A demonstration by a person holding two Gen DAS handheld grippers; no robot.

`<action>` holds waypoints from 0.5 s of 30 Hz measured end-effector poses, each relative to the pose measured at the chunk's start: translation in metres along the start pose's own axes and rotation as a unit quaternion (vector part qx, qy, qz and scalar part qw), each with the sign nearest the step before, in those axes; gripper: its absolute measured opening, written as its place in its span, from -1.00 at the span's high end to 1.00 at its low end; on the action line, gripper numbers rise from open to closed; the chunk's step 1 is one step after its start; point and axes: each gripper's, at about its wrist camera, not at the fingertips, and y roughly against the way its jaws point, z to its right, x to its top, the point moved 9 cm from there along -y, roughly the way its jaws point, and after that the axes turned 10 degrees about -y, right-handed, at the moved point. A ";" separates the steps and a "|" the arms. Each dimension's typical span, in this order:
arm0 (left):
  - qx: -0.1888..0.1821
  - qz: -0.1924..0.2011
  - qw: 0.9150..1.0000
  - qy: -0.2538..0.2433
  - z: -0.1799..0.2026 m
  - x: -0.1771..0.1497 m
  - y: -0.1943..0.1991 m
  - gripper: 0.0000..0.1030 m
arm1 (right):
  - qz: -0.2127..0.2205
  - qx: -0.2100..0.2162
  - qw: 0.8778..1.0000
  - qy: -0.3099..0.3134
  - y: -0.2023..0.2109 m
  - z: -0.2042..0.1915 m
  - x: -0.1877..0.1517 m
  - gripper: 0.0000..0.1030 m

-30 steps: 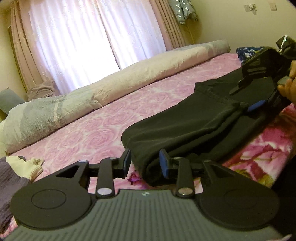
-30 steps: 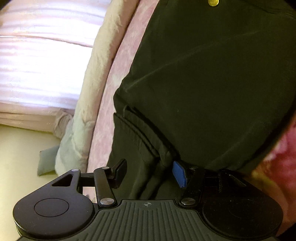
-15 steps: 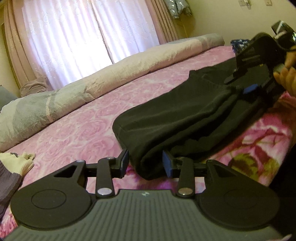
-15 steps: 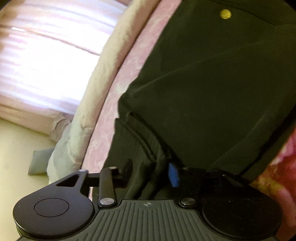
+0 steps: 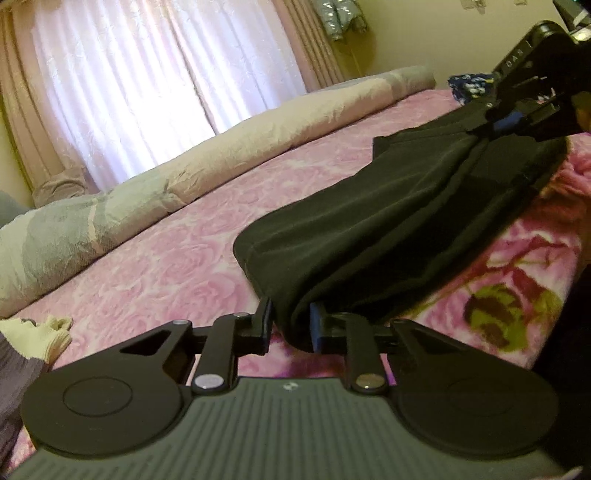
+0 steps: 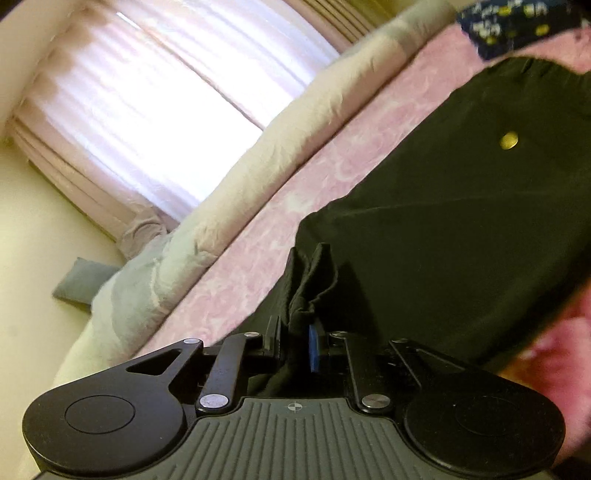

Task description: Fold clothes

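Note:
Black trousers [image 5: 388,221] lie folded lengthwise on the pink rose bedspread [image 5: 177,258]. My left gripper [image 5: 291,325] is shut on the near folded end of the trousers. My right gripper [image 5: 513,118] shows at the far right of the left wrist view, pinching the other end. In the right wrist view my right gripper [image 6: 295,347] is shut on a bunched fold of the trousers [image 6: 443,229], which carry a brass button [image 6: 508,140].
A rolled cream and grey quilt [image 5: 221,147] lies along the far side of the bed under the curtained window [image 5: 147,81]. A dark blue patterned cloth [image 6: 517,26] lies beyond the trousers. Cream and grey garments [image 5: 33,336] lie at the left.
Both grippers have closed on the trousers. The right gripper has lifted its end and tilted. The left jaws narrowed onto the near fold.

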 end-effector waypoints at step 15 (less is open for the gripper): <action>-0.072 0.027 0.988 0.134 -0.038 0.014 0.020 0.75 | 0.041 -0.098 0.967 0.234 0.017 -0.004 -0.015 -0.02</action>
